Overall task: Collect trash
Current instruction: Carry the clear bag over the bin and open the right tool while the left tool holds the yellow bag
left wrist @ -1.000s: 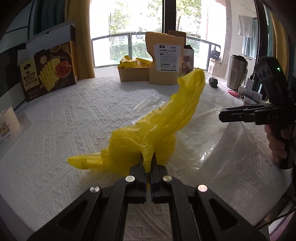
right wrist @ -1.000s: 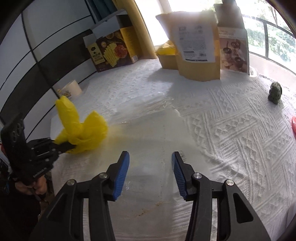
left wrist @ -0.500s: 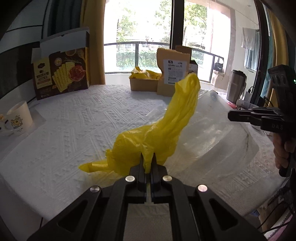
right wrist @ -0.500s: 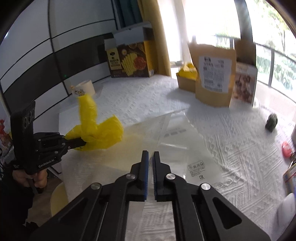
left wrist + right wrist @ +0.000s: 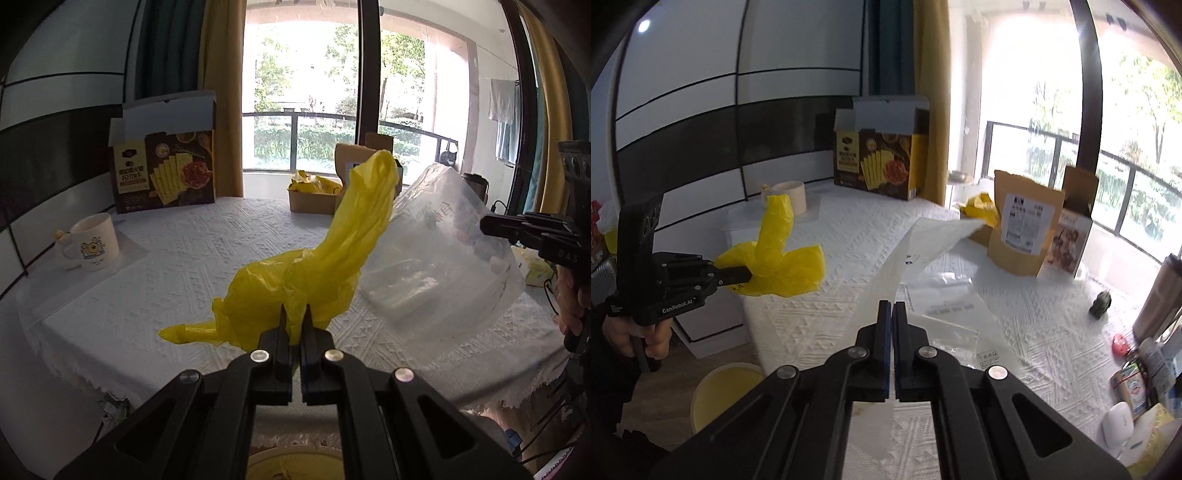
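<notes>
inspector: state of both grippers, please.

me: my left gripper (image 5: 293, 319) has its jaws closed tight on a crumpled yellow bag (image 5: 314, 273), which hangs clear of the counter (image 5: 177, 266). my right gripper (image 5: 893, 314) has its jaws shut on the near edge of a clear plastic bag (image 5: 916, 251); that bag is lifted, its far end sticking up and away from me.

inspector: where does the rubbish stand overall?

me: two pieces are in hand and off the cloth. a second clear bag (image 5: 949, 314) lies flat on the counter just past my right jaws, not picked up. at the back stand a biscuit box (image 5: 166, 170), a brown pouch (image 5: 1023, 229), a small cardboard tray with yellow wrappers (image 5: 314, 188) and a mug (image 5: 92, 243); i cannot say which of these count as rubbish.

inspector: and the bin?

me: a yellow-lined bin (image 5: 724, 395) sits on the floor below the counter's edge, between my two hands. nothing i hold is in it yet.

inspector: assessment?

me: early to middle, in my judgement. both held pieces need dropping in the bin, then the flat bag needs collecting.
</notes>
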`<action>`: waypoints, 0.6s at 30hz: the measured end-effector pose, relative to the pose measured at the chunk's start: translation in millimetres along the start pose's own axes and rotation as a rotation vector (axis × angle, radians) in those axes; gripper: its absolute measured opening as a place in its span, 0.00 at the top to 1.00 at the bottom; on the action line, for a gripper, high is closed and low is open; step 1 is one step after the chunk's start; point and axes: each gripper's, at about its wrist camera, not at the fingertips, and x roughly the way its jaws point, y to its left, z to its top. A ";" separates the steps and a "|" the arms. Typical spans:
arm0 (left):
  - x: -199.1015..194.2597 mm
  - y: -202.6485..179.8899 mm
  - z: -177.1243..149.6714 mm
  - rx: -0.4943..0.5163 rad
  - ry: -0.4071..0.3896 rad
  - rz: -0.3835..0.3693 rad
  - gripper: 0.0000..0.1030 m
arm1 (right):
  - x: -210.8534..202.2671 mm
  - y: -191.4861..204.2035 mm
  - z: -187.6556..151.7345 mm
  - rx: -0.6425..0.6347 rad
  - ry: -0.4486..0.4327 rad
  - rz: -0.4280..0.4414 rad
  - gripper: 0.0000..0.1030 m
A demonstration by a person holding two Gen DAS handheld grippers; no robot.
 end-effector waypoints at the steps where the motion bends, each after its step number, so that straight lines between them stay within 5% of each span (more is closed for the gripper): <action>1: -6.3 1.0 -0.4 -0.002 -0.008 0.004 0.98 | -5.8 4.8 0.3 -0.005 -0.006 0.002 0.99; 18: -103.4 29.3 -38.8 -0.046 -0.063 0.083 0.98 | -67.1 97.6 -25.5 0.001 -0.110 0.153 1.00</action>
